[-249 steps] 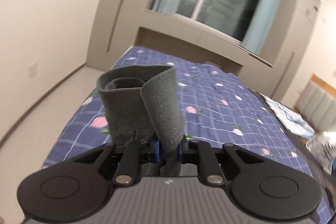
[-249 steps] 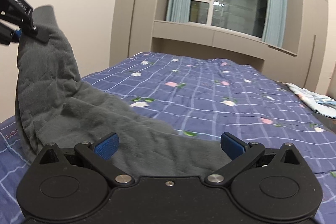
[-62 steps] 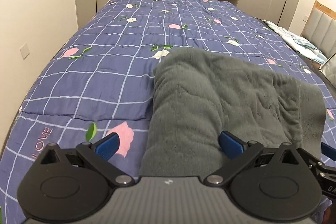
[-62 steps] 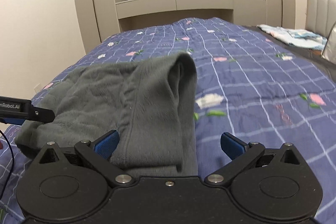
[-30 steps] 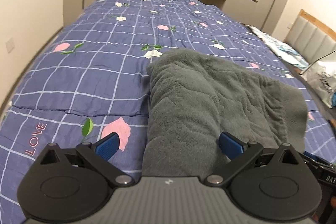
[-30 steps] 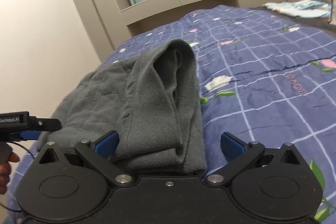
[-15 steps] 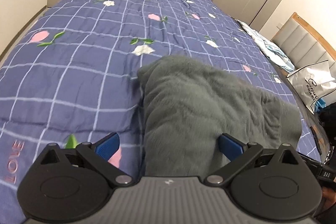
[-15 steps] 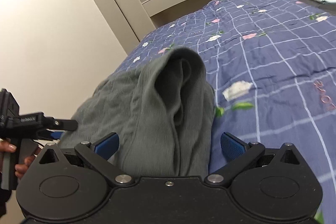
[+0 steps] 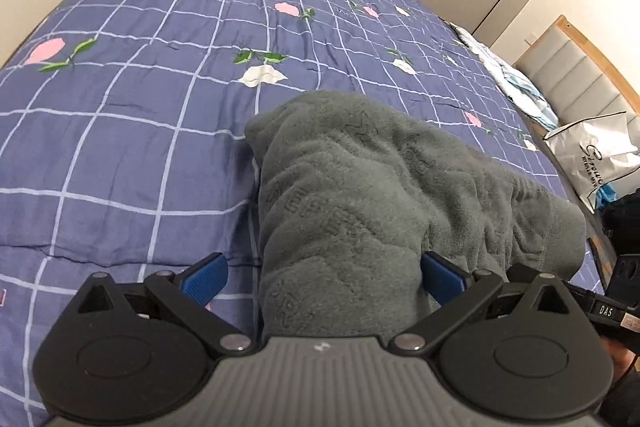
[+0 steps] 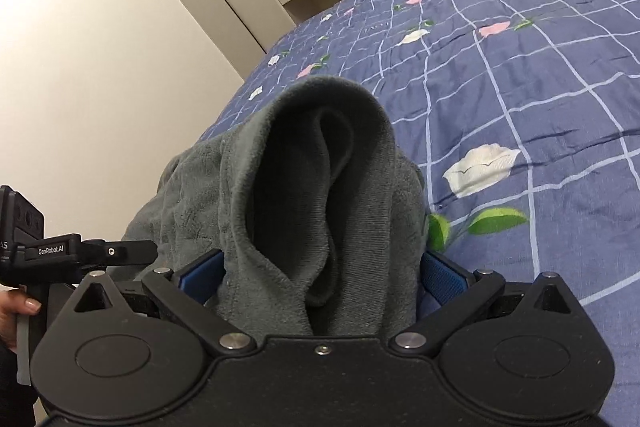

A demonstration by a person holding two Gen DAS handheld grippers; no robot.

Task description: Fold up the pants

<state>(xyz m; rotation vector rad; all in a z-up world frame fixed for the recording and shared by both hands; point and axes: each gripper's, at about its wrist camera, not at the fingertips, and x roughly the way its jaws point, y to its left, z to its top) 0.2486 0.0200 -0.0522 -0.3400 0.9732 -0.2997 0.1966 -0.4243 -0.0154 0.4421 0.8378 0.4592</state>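
Here, plush grey pants [image 9: 360, 195] bundled on quilted bedspread [image 9: 132, 99], both hand-held grippers spread wide, straddling folds.

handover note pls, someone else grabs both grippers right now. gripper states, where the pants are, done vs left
Left gripper: open, straddling the near edge of the grey pants, not clamped.
Right gripper: open, one folded end of the pants bulging between its fingers, not pinched.
Pants: a thick folded bundle on the blue floral bedspread, near its edge.
Done: folded over at least once.
Left: likely one more fold or tidying, then release.
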